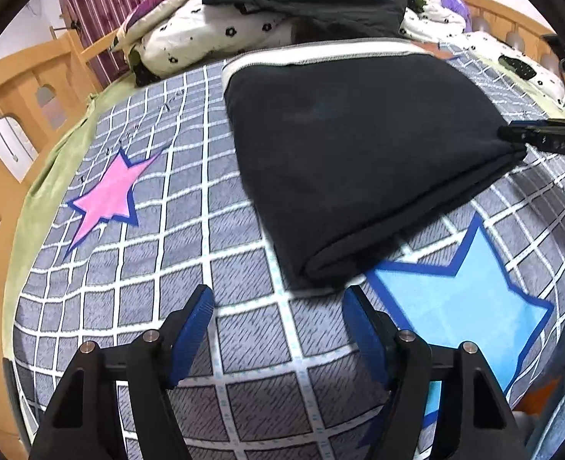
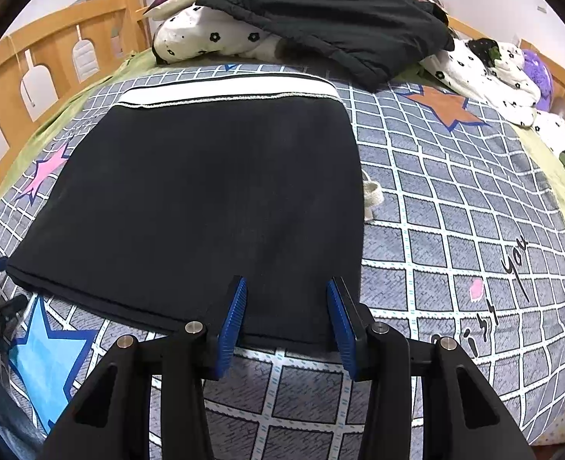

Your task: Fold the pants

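While pants (image 2: 205,191) lie folded mid-frame on bedspread (image 2: 454,211), waistband far side, right gripper (image 2: 286,322) sits at near hem, jaws apart, nothing pinched; left gripper (image 1: 278,329) off corner, also apart, empty.

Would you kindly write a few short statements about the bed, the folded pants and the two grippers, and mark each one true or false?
1. The black pants lie folded on the checked blanket. True.
2. The left gripper is clamped on the pants. False: its pads are apart over the blanket, just short of the folded corner.
3. The right gripper sits at the near edge of the pants, pads apart. True.
4. The pink star is hidden under the pants. False: it shows on the blanket beside them.
5. A dark jacket lies on the flowered bedding at the far end. True.
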### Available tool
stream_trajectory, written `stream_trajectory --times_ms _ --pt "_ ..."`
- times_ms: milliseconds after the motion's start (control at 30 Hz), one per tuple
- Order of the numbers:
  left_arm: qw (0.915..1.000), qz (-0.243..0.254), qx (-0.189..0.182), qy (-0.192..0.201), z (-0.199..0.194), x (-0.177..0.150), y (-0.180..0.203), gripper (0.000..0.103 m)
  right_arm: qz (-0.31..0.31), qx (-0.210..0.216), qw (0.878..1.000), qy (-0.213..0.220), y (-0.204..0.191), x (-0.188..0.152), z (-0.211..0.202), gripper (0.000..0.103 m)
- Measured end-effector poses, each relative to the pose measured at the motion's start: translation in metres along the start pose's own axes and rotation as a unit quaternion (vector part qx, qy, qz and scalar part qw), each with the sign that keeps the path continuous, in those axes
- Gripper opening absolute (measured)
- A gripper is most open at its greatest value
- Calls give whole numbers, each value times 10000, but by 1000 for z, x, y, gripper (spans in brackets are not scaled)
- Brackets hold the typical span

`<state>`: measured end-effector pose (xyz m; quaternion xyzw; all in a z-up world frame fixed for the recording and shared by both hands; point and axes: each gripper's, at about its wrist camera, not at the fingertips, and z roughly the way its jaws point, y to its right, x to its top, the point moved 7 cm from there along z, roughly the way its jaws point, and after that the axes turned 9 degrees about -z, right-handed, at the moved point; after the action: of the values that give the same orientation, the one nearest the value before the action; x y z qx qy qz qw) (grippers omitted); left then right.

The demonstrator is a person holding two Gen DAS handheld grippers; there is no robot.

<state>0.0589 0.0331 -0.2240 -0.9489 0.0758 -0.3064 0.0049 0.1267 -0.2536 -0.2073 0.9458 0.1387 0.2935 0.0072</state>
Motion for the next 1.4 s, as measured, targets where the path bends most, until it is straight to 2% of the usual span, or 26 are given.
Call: stream_trajectory --times_ms 100,133,167,233,333,367,433,500,600,700,733,767,833,900,1033,1100,1167,1200,1267,1333,1400 --pt "10000 -41 12 79 3 4 3 58 -67 -32 10000 2 -2 1 2 45" --pt "9999 -76 -14 108 4 5 5 49 -77 -36 10000 6 -2 1 2 45" --pt "9998 -125 -79 163 5 8 7 34 -89 -44 10000 12 -2 1 2 45" --pt "9984 -349 -271 343 3 13 9 18 -119 -61 9999 16 -4 2 2 45" --pt "9927 -795 -425 804 -12 18 6 14 -196 -102 9998 4 -5 2 2 45" --pt "9925 -879 -395 746 -9 16 3 14 -215 -110 9997 -11 -5 1 2 45" --pt "9948 -961 -320 65 19 -1 0 14 -251 -102 9996 -41 -7 0 2 45" --pt "9939 -1020 -378 178 16 -5 -1 14 -368 -128 9992 -68 -9 -1 2 45" --pt "9906 -1215 -619 63 2 -5 -4 16 -529 -103 9985 -14 -11 0 -5 45" --pt "9882 -1395 -547 313 -18 -5 -15 16 -477 6 9982 350 -8 7 -21 45" --pt "9882 -1367 -542 417 -24 -4 -15 18 -463 48 9979 455 -7 9 -24 45" --pt "9878 -1351 -523 575 -31 1 -15 27 -457 73 9977 505 -7 11 -25 45" --pt "9852 -1375 -571 844 -40 11 -14 37 -410 69 9977 543 -7 12 -24 45" --pt "9835 -1370 -684 966 -41 26 -8 37 -429 78 9981 432 -9 10 -16 45" --pt "9836 -1328 -883 839 -24 51 10 37 -617 -73 9980 83 -20 2 3 45" --pt "9852 -1318 -902 618 -11 51 17 37 -752 -168 9970 62 -23 -1 5 45" --pt "9868 -1337 -890 201 9 42 22 41 -802 -62 9967 72 -23 -1 1 45" --pt "9874 -1323 -840 206 13 37 26 41 -751 2 9971 105 -21 -1 -2 45" --pt "9914 -1083 -687 248 9 35 35 50 -494 135 9980 378 -15 5 -15 45" --pt "9939 -874 -609 291 1 39 43 50 -335 178 9962 790 -9 16 -33 45" --pt "9908 -988 -822 417 -5 50 45 52 -403 95 9939 1026 -10 28 -43 45"
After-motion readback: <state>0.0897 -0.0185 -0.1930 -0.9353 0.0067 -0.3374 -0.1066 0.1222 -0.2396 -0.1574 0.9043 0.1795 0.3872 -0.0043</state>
